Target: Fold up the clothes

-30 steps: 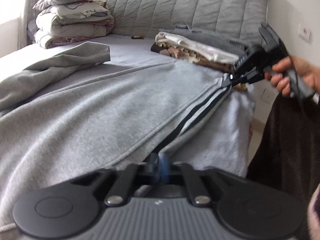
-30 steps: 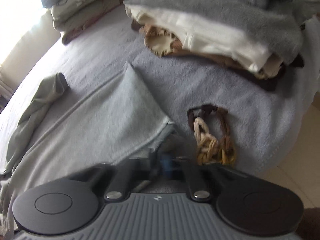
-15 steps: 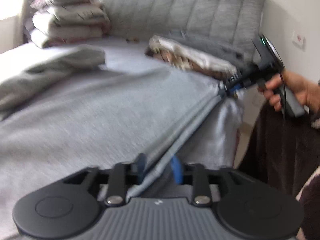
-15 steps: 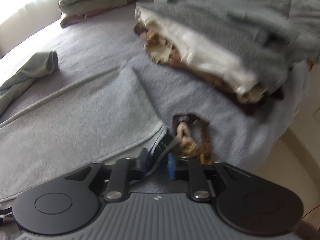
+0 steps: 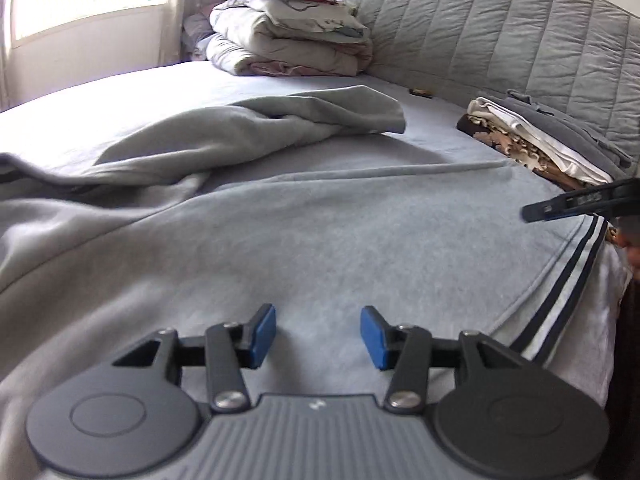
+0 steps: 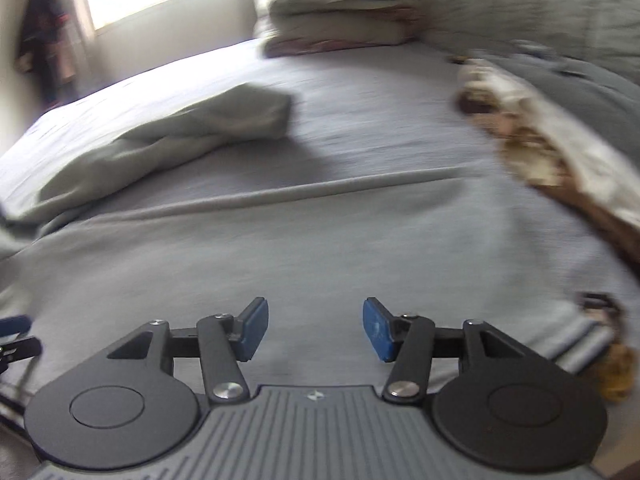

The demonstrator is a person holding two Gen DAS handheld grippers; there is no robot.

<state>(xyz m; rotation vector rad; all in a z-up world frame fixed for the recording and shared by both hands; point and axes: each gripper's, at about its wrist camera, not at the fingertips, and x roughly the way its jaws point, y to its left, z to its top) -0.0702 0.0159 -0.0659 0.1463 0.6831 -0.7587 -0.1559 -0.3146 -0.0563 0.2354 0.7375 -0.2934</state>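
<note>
1. Grey fleece garment with dark-striped hem (image 5: pixel 320 240) lies spread flat on the bed (image 5: pixel 120 92), directly beneath and ahead of both claws.
2. Left claw (image 5: pixel 318 336): blue pads wide apart, holding nothing.
3. Right claw (image 6: pixel 316 330): likewise spread wide, empty; its tip also shows right of the left claw.
4. Folded clothes stack (image 5: pixel 540 144) lies far right of the left claw.

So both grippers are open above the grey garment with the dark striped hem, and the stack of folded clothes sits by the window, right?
Not quite. The stack of folded clothes sits by the grey quilted headboard, as the left wrist view shows; the pile nearer the window is folded bedding. The rest holds: left gripper and right gripper are open above the grey garment with the dark striped hem.
</note>
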